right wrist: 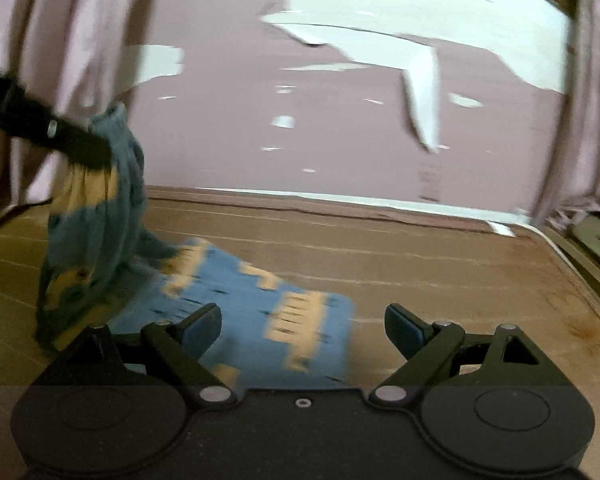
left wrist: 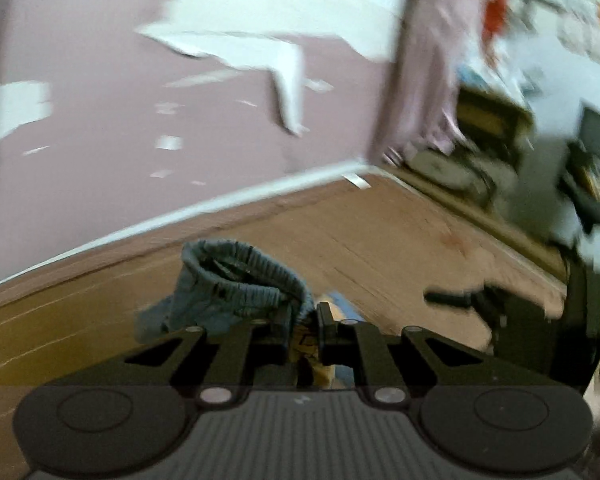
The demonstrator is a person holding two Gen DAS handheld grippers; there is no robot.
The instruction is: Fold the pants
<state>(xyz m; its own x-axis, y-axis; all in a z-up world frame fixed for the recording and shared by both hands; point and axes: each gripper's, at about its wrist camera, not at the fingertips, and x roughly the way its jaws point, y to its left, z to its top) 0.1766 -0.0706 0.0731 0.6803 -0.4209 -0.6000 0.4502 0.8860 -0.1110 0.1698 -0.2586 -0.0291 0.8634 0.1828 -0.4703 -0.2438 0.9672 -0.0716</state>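
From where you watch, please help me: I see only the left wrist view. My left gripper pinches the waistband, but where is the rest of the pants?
Observer: The pants hang from the left gripper; the lower part trails on the wooden surface.
Operator: Does the right gripper hold them too?
Observer: No. The right gripper is open, nothing between its fingers.
Operator: What pattern has the cloth?
Observer: Blue, with pale tan patches.
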